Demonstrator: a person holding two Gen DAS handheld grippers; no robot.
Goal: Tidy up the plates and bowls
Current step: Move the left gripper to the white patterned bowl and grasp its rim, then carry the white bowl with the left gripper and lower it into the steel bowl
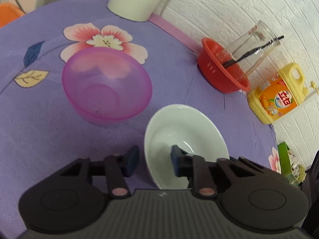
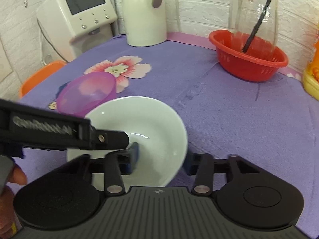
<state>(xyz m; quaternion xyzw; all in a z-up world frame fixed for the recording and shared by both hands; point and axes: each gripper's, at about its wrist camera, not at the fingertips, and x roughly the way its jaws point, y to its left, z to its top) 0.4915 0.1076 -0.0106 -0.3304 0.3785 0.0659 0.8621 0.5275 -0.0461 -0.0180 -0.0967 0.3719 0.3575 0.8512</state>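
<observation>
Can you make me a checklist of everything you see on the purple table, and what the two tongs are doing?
Surface: purple flowered tablecloth, a few creases.
Job's things: white bowl, upright; pink see-through bowl, upright, apart from the white one.
Clutter: red basket with a glass jar inside; white kettle; yellow soap bottle.
Tongs: left tongs open, straddling the white bowl's rim; right tongs open, straddling the opposite rim. Neither has closed on it.
Cables: nothing seen on the table.
Surroundings: white brick wall; white machine with a screen; orange chair.
</observation>
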